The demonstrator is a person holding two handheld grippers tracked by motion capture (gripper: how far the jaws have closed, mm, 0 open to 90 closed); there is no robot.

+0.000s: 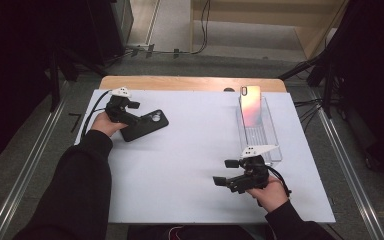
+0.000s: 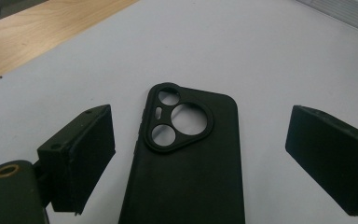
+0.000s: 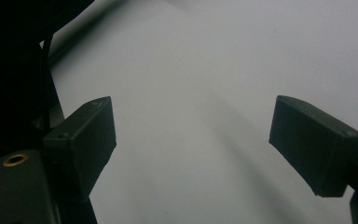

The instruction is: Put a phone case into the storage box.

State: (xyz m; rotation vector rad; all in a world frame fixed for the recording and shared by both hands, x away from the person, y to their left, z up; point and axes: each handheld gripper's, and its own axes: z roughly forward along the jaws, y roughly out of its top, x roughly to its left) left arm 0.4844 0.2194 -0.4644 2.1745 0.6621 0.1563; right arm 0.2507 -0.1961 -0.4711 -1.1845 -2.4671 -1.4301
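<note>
A black phone case (image 2: 186,158) lies flat on the white sheet (image 1: 190,150) that covers the desk (image 1: 190,83), its back up and its camera cutout toward the far edge. The left hand-held gripper (image 1: 130,111) is set over it with its jaws spread wide, one on each side of the case and neither touching it; in the left gripper view the case runs up between them. At the far right a phone (image 1: 250,105) with a pink-orange sheen leans in a clear plastic tray (image 1: 272,145). The right hand-held gripper (image 1: 226,172) hovers near the tray's near end, its jaws wide apart with nothing but bare white sheet between them. No brand or writing can be read anywhere.
</note>
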